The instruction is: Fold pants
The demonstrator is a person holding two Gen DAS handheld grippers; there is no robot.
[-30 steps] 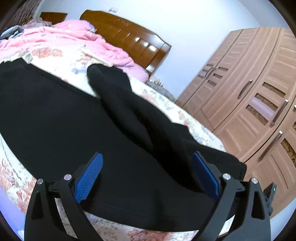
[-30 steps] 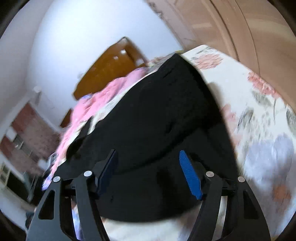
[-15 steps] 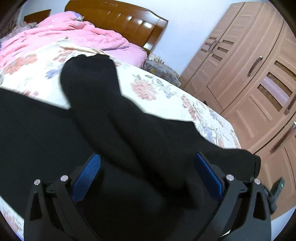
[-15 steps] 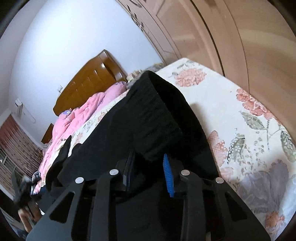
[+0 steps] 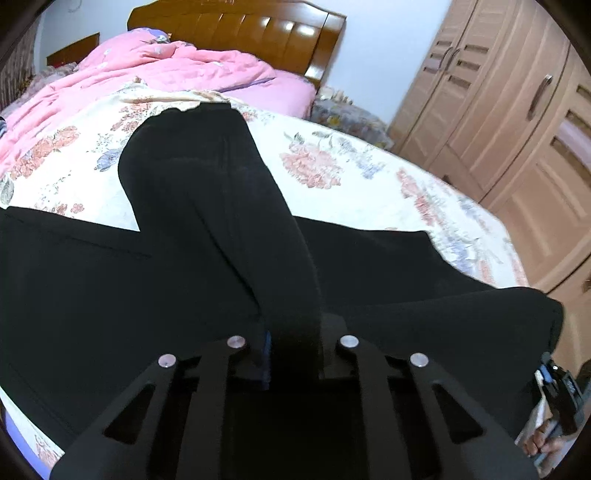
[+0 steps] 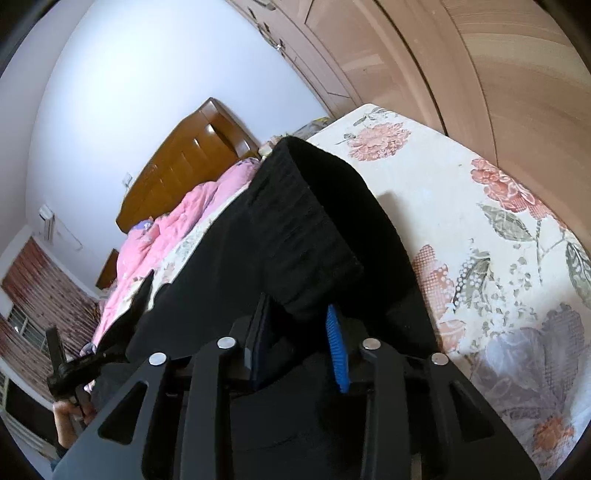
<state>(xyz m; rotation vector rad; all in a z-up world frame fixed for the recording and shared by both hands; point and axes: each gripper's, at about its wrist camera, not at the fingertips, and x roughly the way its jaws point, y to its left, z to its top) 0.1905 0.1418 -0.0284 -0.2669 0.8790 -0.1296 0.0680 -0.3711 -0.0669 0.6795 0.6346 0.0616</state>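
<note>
Black pants (image 5: 184, 184) lie spread across the floral bed, one leg running away toward the pink quilt. In the left wrist view my left gripper (image 5: 293, 354) has a raised ridge of that leg's black cloth pinched between its closing jaws. In the right wrist view the ribbed waistband (image 6: 295, 229) is lifted and folded over, and my right gripper (image 6: 299, 332) grips its near end, its jaws still closing, blue pads (image 6: 338, 354) against the cloth. The left gripper (image 6: 74, 365) also shows at the lower left of that view, held by a hand (image 6: 66, 417).
The floral sheet (image 5: 351, 173) covers the bed to its right edge. A pink quilt (image 5: 166, 66) is heaped by the wooden headboard (image 5: 236, 26). Wooden wardrobe doors (image 5: 517, 110) stand close along the bed's right side.
The left jaws went from wide open to closed on a fold of the pant leg after sliding along the pants. The right jaws narrowed onto the waistband.
</note>
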